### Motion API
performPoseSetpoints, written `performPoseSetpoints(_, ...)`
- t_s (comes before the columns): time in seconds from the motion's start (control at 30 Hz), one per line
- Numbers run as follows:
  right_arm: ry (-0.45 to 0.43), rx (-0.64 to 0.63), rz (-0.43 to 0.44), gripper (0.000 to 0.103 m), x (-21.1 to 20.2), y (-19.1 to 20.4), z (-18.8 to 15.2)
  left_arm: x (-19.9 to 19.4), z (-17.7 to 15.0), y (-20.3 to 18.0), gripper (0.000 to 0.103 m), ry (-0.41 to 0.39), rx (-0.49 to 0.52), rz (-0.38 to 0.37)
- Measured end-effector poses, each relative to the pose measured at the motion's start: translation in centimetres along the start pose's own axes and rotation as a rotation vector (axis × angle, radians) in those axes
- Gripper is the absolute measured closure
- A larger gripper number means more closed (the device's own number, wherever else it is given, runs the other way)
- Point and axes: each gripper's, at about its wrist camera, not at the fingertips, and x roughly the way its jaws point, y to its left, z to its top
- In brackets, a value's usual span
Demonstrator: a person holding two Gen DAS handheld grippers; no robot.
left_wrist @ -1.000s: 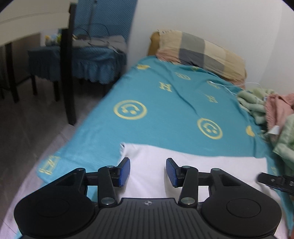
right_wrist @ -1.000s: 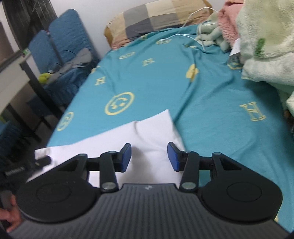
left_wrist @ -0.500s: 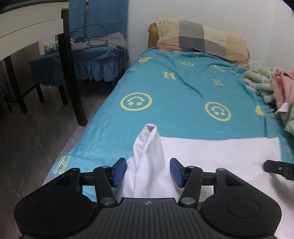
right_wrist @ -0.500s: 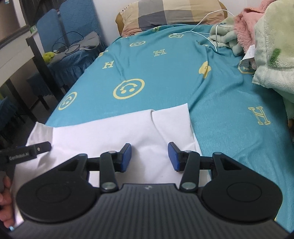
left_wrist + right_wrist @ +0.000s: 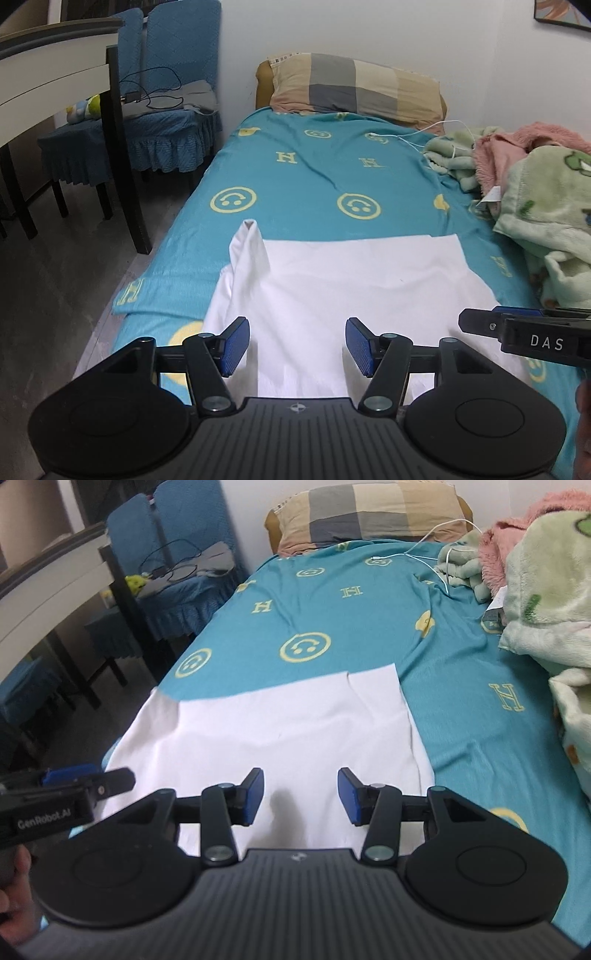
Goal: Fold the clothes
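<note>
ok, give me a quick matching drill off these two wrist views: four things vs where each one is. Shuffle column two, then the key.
Things:
1. white garment
2. plaid pillow
3. fleece blankets
4. black cable

Places:
A. on the blue chair beside the bed
B. head of the bed, against the wall
C. spread flat at the near end of the bed
D. piled along the bed's right edge

Pairs: 1-C, 2-B, 3-D, 4-A

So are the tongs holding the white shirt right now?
No, nothing is held. The left tongs and right tongs are both open above the white shirt, which lies flat on the bed.
</note>
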Motion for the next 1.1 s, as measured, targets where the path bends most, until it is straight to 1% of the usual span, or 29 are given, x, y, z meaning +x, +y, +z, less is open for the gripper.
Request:
performPoseSetpoints(0.1,0.007,0.034,0.001,0.056,-0.9,-0.2,-0.6,-0.2,-1.0,-0.3,0.042,0.025,0.011,0.006)
performPoseSetpoints(0.3,0.038,0.068,-0.014,0.056,-0.6,-0.7,-1.4,3.0,-2.2,-0.7,0.041,0.128,0.053,0.046)
performPoseSetpoints(0.5,0.052,0.091,-0.017,0.056,-0.9,-1.1,-1.9,1.9,-2.4,-0.4,0.04,0.116,0.02,0.026)
performPoseSetpoints(0.6,0.048,0.114,-0.009,0.056,-1.9,-1.4,-2.2,0.7,-2.4,-0.3,0.04,0.11,-0.017,-0.002)
performPoseSetpoints(0.67,0.038,0.131,-0.001,0.056,-3.0,-1.5,-2.3,-0.5,-2.6,-0.3,0.037,0.108,-0.056,-0.028)
performPoseSetpoints(0.73,0.021,0.142,0.001,0.056,-4.0,-1.5,-2.3,-1.6,-2.9,-0.2,0.03,0.116,-0.107,-0.062)
performPoseSetpoints(0.8,0.004,0.149,0.005,0.055,-4.8,-1.4,-2.3,-2.5,-3.5,0.2,0.026,0.143,-0.179,-0.118)
performPoseSetpoints(0.87,-0.004,0.148,0.011,0.055,-5.1,-1.3,-2.2,-2.9,-4.2,0.7,0.026,0.175,-0.253,-0.172)
performPoseSetpoints(1.07,-0.016,0.161,0.017,0.055,-5.2,-1.4,-1.9,-0.6,-6.1,3.0,0.025,0.313,-0.489,-0.225)
performPoseSetpoints(1.1,-0.017,0.168,0.019,0.055,-5.2,-1.5,-1.8,0.0,-6.4,3.5,0.025,0.333,-0.543,-0.235)
